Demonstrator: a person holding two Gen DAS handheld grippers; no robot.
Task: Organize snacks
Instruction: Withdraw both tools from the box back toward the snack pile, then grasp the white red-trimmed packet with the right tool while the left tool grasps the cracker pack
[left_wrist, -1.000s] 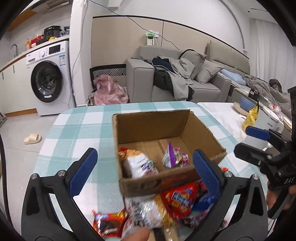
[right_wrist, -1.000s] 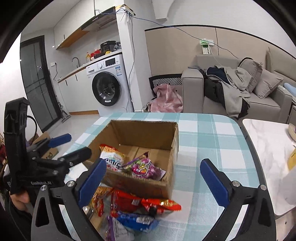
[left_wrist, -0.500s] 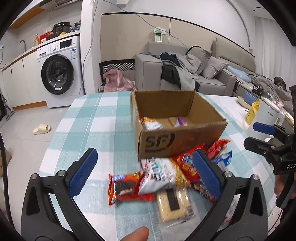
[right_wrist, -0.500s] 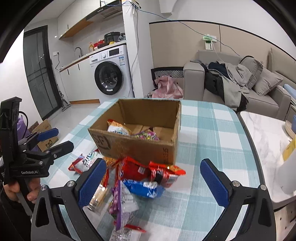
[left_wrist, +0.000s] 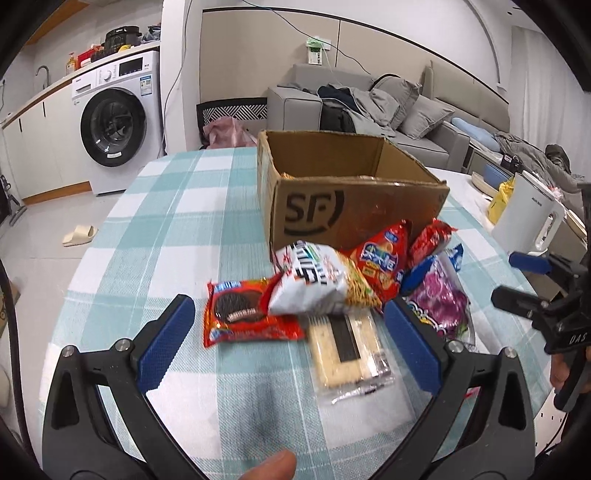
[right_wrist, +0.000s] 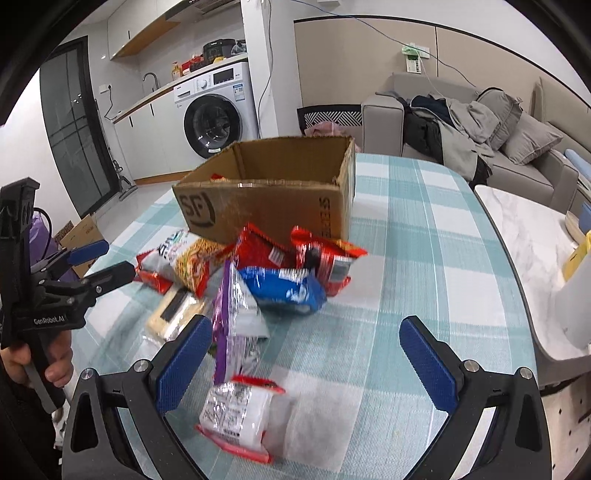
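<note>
Checked teal-and-white tablecloth (left_wrist: 177, 221) on a round table, washing machine (left_wrist: 114, 133) and grey sofa (right_wrist: 480, 147) far behind.

What changed: both cameras have pulled back and dropped since a second ago. Then we looked down into the cardboard box (left_wrist: 351, 206) at two packets; now we see its near SF-printed wall, with only a sliver of packet over the rim. We read that as a drop-off just finished and a reset for the next pick.

Left gripper (left_wrist: 288, 343): jaws wide apart, empty, framing the red cookie pack (left_wrist: 243, 314) and the cracker pack (left_wrist: 347, 343). Right gripper (right_wrist: 306, 365): jaws wide apart, empty, over the purple bag (right_wrist: 232, 314) and the clear-wrapped roll pack (right_wrist: 240, 417).

Loose snacks sit in a heap on the cloth, touching the near wall of the box. Count (overlaps, so approximate):
- 1 red cookie pack
- 1 white noodle bag (left_wrist: 314, 280)
- 1 cracker pack
- 1 purple bag
- 1 blue packet (right_wrist: 284, 288)
- 2 red bags (right_wrist: 291, 254)
- 1 roll pack, nearest us

Roughly eight still out. One box, two grippers. White kettle (left_wrist: 528, 218) at right is not part of the job.
</note>
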